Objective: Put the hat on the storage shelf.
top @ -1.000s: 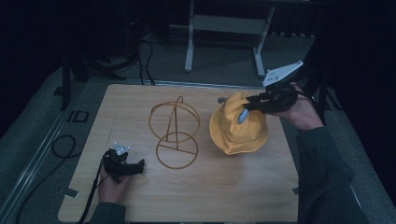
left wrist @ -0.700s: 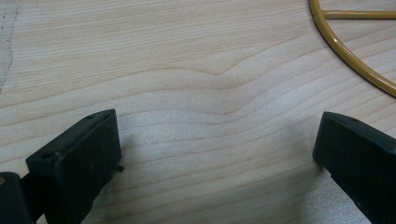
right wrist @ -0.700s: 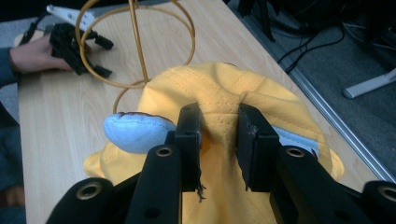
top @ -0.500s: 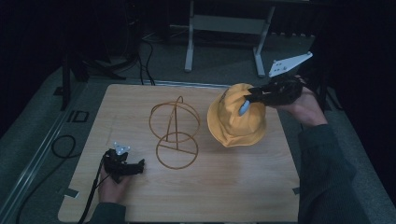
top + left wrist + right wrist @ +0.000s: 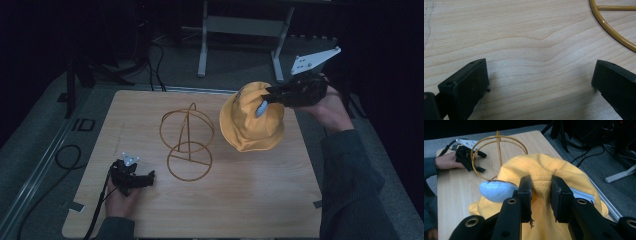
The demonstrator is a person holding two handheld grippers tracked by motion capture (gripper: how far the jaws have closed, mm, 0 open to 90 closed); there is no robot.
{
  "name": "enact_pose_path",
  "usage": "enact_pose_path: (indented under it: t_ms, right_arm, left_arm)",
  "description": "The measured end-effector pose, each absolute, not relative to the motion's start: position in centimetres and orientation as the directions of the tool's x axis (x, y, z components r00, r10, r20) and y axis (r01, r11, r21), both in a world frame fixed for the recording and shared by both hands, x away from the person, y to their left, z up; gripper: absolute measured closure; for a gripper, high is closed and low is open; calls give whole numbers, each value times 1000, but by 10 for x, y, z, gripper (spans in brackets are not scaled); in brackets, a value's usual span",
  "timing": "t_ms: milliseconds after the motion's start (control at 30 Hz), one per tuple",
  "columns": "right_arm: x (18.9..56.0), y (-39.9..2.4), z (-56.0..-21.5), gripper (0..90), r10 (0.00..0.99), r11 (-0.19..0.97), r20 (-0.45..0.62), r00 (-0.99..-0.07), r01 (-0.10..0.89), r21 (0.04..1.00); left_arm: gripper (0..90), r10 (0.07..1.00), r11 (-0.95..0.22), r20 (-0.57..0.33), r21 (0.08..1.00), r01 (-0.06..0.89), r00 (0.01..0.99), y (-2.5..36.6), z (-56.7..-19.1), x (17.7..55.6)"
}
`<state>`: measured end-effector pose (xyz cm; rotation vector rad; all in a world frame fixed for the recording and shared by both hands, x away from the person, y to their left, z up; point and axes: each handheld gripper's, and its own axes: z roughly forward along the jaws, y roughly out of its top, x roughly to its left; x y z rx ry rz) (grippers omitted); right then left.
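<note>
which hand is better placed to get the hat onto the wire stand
Right. The right tool is already shut on the yellow hat, lifted beside the wire stand. The left tool lies open on the table.

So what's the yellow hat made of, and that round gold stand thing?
The yellow bucket hat looks like soft cotton cloth: stitched seams show, and it puckers where the right gripper pinches it between its jaws. The gold hat stand looks like thin metal wire with a glossy gold coating, though painted metal is only my guess. It sits on a pale table with wood grain.
</note>
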<state>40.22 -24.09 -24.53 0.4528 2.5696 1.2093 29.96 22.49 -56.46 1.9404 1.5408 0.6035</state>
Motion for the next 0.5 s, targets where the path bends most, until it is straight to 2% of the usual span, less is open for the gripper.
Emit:
enact_pose_path:
  t_ms: [500]
  right_arm:
    - [398, -231, -222, 721, 365, 579, -126, -922, 119, 807]
  left_arm:
    - [8, 973, -161, -7, 687, 708, 229, 225, -565, 300]
